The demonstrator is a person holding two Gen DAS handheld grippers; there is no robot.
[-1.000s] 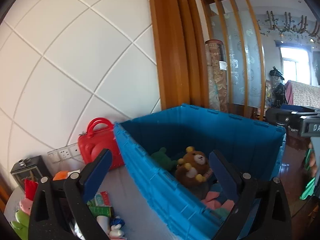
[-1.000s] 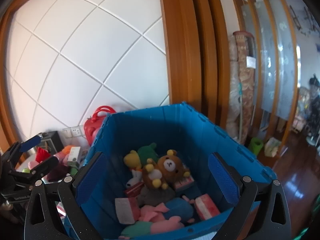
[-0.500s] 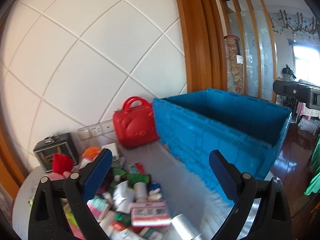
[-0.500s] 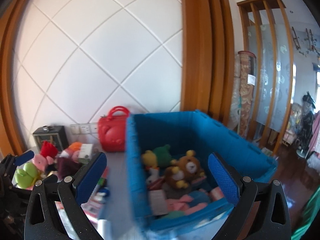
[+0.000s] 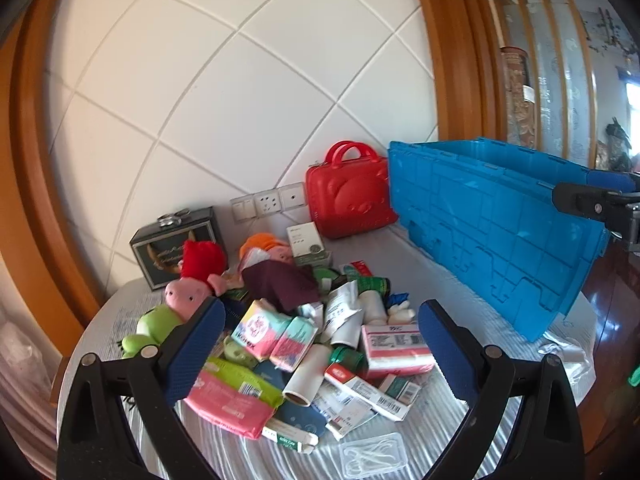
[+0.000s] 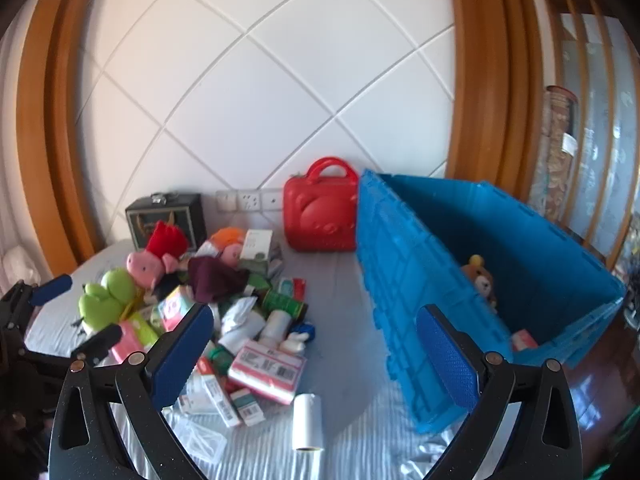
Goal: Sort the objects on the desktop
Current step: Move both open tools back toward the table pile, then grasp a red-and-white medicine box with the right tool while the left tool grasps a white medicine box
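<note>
**Grippers wide apart over a messy table**

Grippers first: the left gripper (image 5: 320,332) is spread wide with nothing between its blue pads. It hangs over a big pile of small things on the table (image 5: 432,280). The right gripper (image 6: 312,332) is spread wide too and holds nothing. It hangs over the table between the pile and the blue bin (image 6: 404,264).

Just under the left gripper lie a pink pack (image 5: 394,348), a colorful tissue pack (image 5: 260,330) and a white roll (image 5: 308,370) mixed in with the boxes. In the right view the white roll (image 6: 307,420) lies by itself, close to the camera. A pink pig toy (image 5: 186,292) and a green frog toy (image 5: 152,326) sit at the left side of the pile.

Farther back, a red case (image 5: 348,200) and a dark box (image 5: 176,244) stand by the wall.

The left view shows only the outside of the bin. The right view looks inside it, where a brown bear toy (image 6: 480,276) sits. The right view also shows the left gripper at the far left edge.
</note>
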